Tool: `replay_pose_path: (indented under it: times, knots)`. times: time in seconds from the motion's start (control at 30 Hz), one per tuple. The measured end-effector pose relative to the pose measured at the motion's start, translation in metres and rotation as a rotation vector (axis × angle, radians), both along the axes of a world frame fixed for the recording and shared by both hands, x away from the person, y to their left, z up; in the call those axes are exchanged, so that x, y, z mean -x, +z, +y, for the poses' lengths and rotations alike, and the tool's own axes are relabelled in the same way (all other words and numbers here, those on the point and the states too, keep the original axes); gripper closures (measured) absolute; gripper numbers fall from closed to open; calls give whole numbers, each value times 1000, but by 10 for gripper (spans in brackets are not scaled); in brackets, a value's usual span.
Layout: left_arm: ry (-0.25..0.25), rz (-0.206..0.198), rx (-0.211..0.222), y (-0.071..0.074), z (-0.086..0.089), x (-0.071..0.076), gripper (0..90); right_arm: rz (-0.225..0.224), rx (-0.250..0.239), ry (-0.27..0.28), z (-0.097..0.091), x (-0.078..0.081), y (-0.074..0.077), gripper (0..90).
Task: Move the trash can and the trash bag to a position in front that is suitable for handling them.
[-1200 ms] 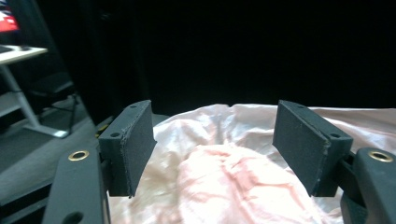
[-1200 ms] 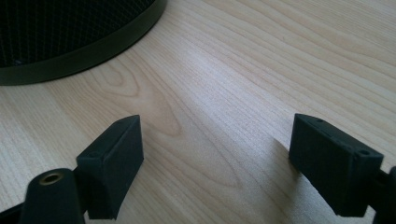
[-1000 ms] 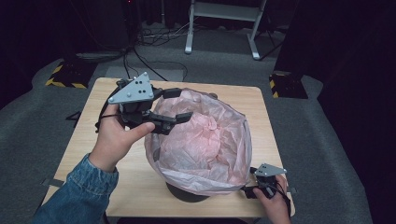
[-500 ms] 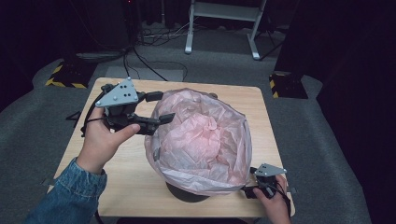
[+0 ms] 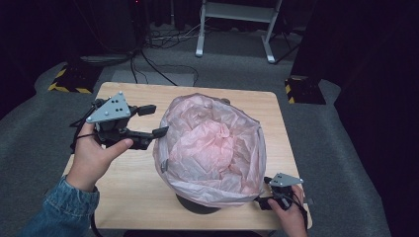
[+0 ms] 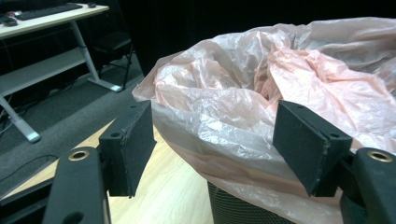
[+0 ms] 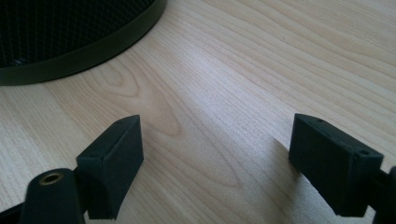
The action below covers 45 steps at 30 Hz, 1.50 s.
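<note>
Pale wooden tabletop [image 5: 133, 192] on grey carpet carries everything. Left gripper [image 5: 152, 121], jaws spread wide and empty, hangs just beside the left rim of the crinkled translucent pink plastic bag [image 5: 212, 148], which lines a black mesh bin [image 6: 243, 207] standing mid-table. Only the bin's dark base and a strip of mesh peep out below the bag. Right gripper [image 7: 215, 158], released too, rests low on the wood near the bin's front right, its jaws partly hidden by the hand in the high view.

Pink plastic bag [image 5: 212, 148] lining a black mesh bin [image 5: 197, 203], upright at table centre, mouth open, rim draped outward.
</note>
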<state>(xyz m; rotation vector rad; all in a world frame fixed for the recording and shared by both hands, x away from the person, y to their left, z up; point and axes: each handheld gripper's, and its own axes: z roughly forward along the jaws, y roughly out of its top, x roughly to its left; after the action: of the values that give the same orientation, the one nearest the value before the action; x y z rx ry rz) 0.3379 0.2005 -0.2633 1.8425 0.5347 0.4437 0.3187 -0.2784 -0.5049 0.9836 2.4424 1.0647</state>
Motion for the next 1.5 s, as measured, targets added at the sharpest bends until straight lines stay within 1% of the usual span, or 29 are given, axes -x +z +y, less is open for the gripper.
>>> replay_pose_path:
  times: [0.07, 0.17, 0.23, 0.37, 0.47, 0.53, 0.63, 0.67, 0.7, 0.73, 0.8, 0.83, 0.87, 0.9, 0.97, 1.03, 1.17, 1.3, 1.43, 1.5]
  knots:
    - [-11, 2, 14, 4, -1, 2, 292, 0, -1, 1, 0, 0, 0, 176]
    - [-24, -5, 0, 8, -5, 7, 283, 0, 0, 0, 0, 0, 0, 175]
    - [-37, -6, -3, 8, -9, 10, 280, 0, 0, 0, 0, 0, 0, 176]
    - [-45, 11, -5, 1, -12, 12, 266, -1, 0, 0, 0, 0, 0, 176]
    - [-40, 37, 2, -5, -9, 10, 259, -1, 0, 1, 0, 0, 0, 175]
    - [-41, 52, 4, -9, -7, 10, 271, 0, 0, 1, 0, 0, 0, 176]
    - [-60, 88, 16, -15, -5, 11, 352, 0, 0, 1, 0, 0, 0, 176]
    - [-64, 102, 9, -16, -4, 11, 391, 0, 0, 1, 0, 0, 0, 176]
    - [-74, 108, 19, -18, -4, 12, 472, 0, 0, 1, 0, 0, 0, 176]
    - [-85, 116, 34, -19, -3, 13, 527, 0, 0, 1, 0, 0, 0, 175]
    - [-80, 101, 40, -18, 0, 15, 608, -1, 0, 1, 0, 0, 0, 176]
    - [-81, 93, 41, -17, 2, 16, 665, -1, 1, 1, 0, 0, 0, 176]
    - [-86, 93, 48, -17, 4, 17, 729, -1, 1, 1, 0, 0, 0, 175]
    - [-84, 87, 49, -17, 5, 17, 766, -1, 0, 1, 0, 0, 0, 175]
    - [-73, 81, 50, -17, 6, 18, 805, -1, 1, 2, 0, 0, 0, 175]
    - [-53, 65, 26, -18, 7, 19, 845, 0, 0, 1, 0, 0, 0, 175]
    - [-41, 46, 29, -20, 8, 20, 876, 0, 0, 1, 0, 0, 0, 175]
    - [-42, 18, 42, -22, 10, 23, 886, 0, -1, 2, 0, 0, 0, 175]
    - [-59, 10, 49, -27, 11, 25, 887, 4, -2, 4, -1, 0, 0, 181]
    - [-64, 13, 49, -30, 12, 25, 886, 6, -6, -1, -2, 0, 0, 183]
